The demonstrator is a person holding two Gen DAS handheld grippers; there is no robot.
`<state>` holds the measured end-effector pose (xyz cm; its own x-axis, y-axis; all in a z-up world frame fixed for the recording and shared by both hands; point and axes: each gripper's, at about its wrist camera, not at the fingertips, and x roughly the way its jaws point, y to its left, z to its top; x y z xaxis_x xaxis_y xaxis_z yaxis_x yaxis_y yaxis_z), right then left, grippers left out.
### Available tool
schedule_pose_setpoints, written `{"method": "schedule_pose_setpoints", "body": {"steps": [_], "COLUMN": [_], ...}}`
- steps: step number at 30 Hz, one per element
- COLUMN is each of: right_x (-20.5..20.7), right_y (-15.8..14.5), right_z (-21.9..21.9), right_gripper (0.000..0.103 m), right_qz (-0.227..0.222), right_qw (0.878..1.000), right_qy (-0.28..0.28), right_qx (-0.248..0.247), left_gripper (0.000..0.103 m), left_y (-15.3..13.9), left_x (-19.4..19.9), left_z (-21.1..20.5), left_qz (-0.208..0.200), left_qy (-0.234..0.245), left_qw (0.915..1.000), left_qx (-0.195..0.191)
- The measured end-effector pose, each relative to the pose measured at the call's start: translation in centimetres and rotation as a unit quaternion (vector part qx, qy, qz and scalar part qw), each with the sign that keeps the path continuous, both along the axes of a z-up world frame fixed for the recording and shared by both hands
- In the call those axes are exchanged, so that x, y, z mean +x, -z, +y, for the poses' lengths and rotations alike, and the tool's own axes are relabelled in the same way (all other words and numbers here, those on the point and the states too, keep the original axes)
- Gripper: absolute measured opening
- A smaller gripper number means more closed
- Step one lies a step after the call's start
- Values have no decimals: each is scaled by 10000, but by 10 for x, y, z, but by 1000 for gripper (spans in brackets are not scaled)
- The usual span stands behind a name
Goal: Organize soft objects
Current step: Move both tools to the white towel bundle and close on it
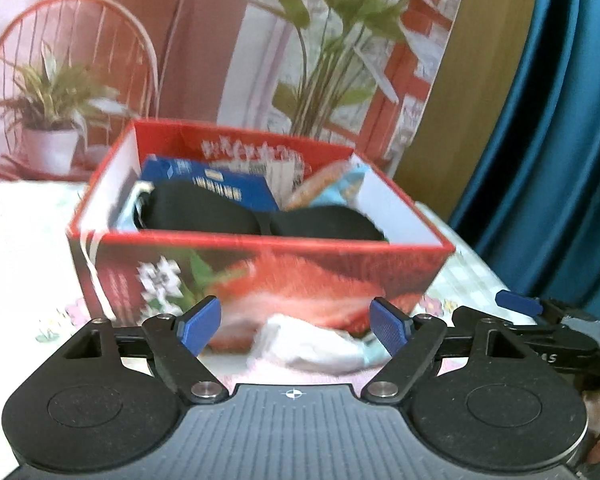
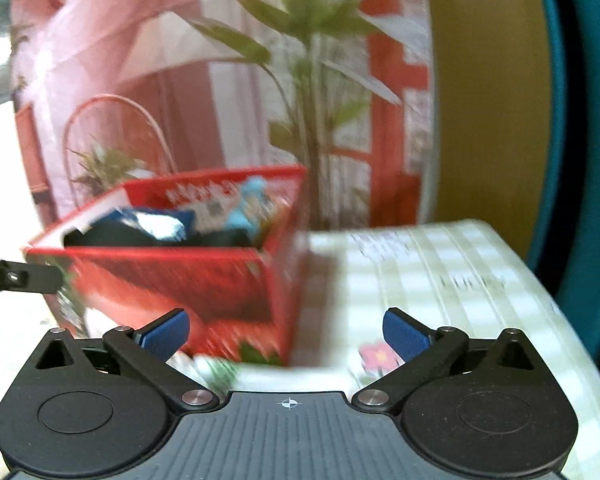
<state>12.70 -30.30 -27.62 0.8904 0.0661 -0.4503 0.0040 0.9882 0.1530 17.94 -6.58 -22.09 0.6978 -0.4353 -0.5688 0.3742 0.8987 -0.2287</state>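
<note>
A red printed box (image 1: 260, 276) stands on the table ahead of my left gripper (image 1: 296, 326), which is open and empty. Inside the box lie a black padded item (image 1: 260, 216), a blue packet (image 1: 224, 186) and a light blue and orange soft item (image 1: 332, 188). A white and pale blue cloth (image 1: 316, 344) lies on the table just in front of the box, between my left fingers. My right gripper (image 2: 286, 334) is open and empty, near the box's right front corner (image 2: 180, 276). The right gripper shows at the right edge of the left wrist view (image 1: 520, 306).
The table has a checked, flowered cloth (image 2: 440, 280). Behind it hangs a printed backdrop of plants and a red chair (image 1: 60, 80). A blue curtain (image 1: 560, 120) and a wooden panel (image 1: 480, 60) stand at the right.
</note>
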Motion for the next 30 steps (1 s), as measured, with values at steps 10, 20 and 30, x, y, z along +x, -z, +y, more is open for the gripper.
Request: {"method": "schedule_pose_setpoints", "body": {"steps": [10,20,30], "right_x": [1,15,19], "right_y": [49,62,68], "right_z": [-20,-14,-23], "right_gripper": [91,70,70], "right_qz": [173,293,441], "right_qw": [9983,9994,9973], "right_qy": [550,47,-14], "right_qx": [80,190,583], "left_gripper": [81,81,69], "left_y": [29,41,53], "left_x": [12,22,33], "left_z": [-13,-14,-21], "left_qz": [347,560,740], "left_qy": [-33,-92,-112], "left_qw": [9994,9983,9970], "left_qx": [74,-117,-185]}}
